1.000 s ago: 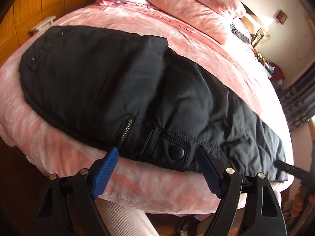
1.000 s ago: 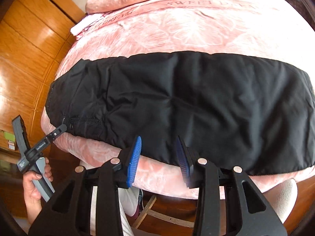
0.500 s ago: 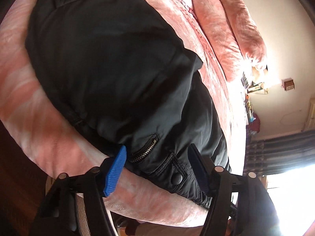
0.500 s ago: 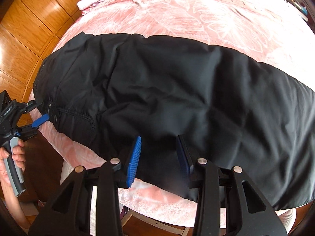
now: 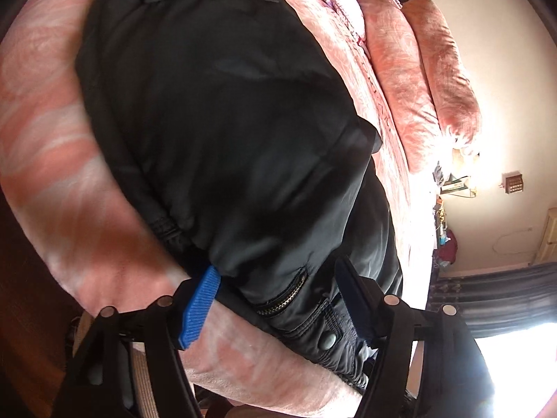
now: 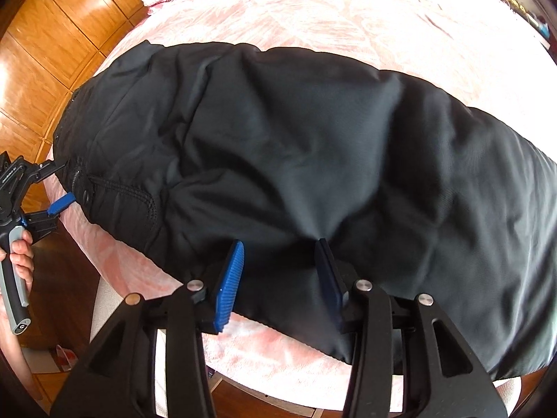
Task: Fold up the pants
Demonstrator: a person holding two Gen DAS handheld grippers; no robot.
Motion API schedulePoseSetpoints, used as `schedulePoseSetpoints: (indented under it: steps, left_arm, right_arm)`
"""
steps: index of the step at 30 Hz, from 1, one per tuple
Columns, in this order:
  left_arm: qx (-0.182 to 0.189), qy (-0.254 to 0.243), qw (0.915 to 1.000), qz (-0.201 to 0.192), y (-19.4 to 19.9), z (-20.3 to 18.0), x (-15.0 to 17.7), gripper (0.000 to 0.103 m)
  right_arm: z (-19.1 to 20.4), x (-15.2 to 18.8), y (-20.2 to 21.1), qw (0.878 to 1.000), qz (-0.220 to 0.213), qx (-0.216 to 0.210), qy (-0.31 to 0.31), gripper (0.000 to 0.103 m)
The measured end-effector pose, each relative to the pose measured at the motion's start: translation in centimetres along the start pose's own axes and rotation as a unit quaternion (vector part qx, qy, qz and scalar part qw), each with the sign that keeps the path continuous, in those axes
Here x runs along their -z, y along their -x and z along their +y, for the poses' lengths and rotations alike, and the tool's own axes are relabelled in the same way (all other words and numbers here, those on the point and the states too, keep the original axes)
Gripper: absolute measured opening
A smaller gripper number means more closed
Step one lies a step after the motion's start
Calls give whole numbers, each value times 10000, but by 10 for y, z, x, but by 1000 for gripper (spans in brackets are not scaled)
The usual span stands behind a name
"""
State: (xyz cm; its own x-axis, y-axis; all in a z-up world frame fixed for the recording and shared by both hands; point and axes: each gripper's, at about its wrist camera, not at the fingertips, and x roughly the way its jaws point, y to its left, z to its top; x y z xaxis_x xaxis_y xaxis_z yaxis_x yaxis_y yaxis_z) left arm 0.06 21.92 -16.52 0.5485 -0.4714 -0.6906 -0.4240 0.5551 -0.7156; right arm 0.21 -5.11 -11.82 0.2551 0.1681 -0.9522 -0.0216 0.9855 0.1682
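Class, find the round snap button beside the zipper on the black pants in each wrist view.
Left wrist: snap button low centre-right, between the left tongs.
Right wrist: button far left, at the waist.
Shared landmark: the zipper, also.

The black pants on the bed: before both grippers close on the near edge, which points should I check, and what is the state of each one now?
1. Left gripper open around the waist corner of the black pants: ok, the zipper and snap button lie between its fingers.
2. Right gripper open over the leg's near edge: ok.
3. Fabric between the right fingers: ok, black cloth fills the gap.
4. How many layers each gripper will catch: cannot tell.
5. Pants lying flat: not ok, wrinkles show across the middle.
6. Pink bedspread kept out of the grip: cannot tell, it lies directly under the edge.
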Motion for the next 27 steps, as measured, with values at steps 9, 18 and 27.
schedulePoseSetpoints:
  steps: [9, 18, 27]
  left_arm:
    - [132, 186, 9979, -603, 14, 6, 6, 9]
    - [-102, -105, 9979, -633, 8, 18, 16, 8]
    - [-238, -270, 9973, -638, 31, 19, -27, 58]
  right_arm:
    - [5, 2, -3, 10000, -24, 19, 39, 47]
    - [12, -1, -9, 9999, 29, 122, 77, 54]
    - [19, -1, -9, 9997, 38, 202, 162, 55]
